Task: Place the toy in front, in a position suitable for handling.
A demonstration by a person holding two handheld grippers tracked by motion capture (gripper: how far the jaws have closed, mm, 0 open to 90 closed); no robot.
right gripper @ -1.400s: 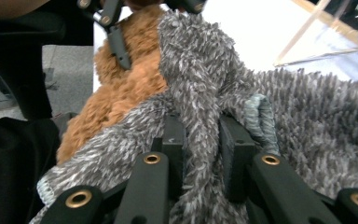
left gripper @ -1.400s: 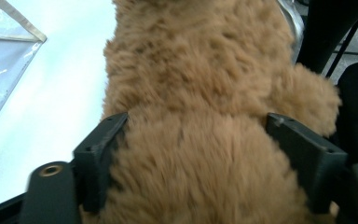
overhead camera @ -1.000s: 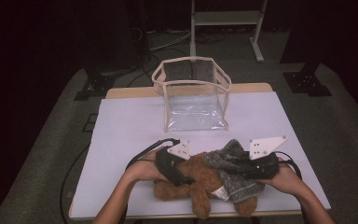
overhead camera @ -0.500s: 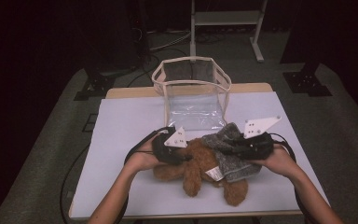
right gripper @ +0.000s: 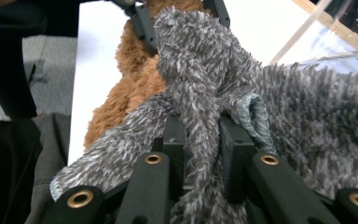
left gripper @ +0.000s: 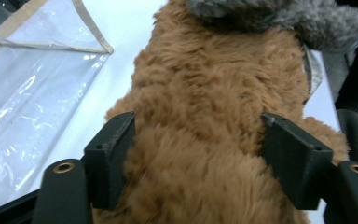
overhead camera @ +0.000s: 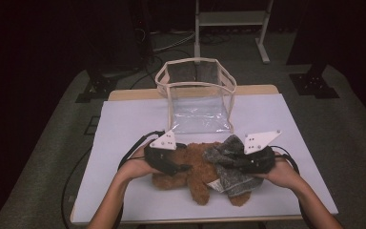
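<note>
The brown teddy bear lies on the near half of the bench, and everything else is best placed from it.

Nearest, at the bear's right side, the right gripper has its fingers clamped together on a fold of the grey fuzzy cloth. In the right gripper view the cloth bunches up between the two black fingers, with a small grey loop just beside one of them. The cloth drapes over the right part of the bear, touching it.

At the bear's left side, the left gripper straddles the brown body. Its fingers stand apart at either flank, and they have just been opening, with the bear's fur between them. Whether the pads press the fur at this moment I cannot tell; they look to be at the edge of it rather than biting in.

Beyond the bear, farther up the bench and apart from it, stands the clear plastic bag with cream trim, upright and open at the top.

The step in hand looks to be dressing or wrapping the bear in the cloth, with the left gripper finding a new hold. Next, that gripper likely needs to close firmly on the body so the bear stays put, while the right draws the cloth farther over it. The bag probably receives the bear afterwards.
</note>
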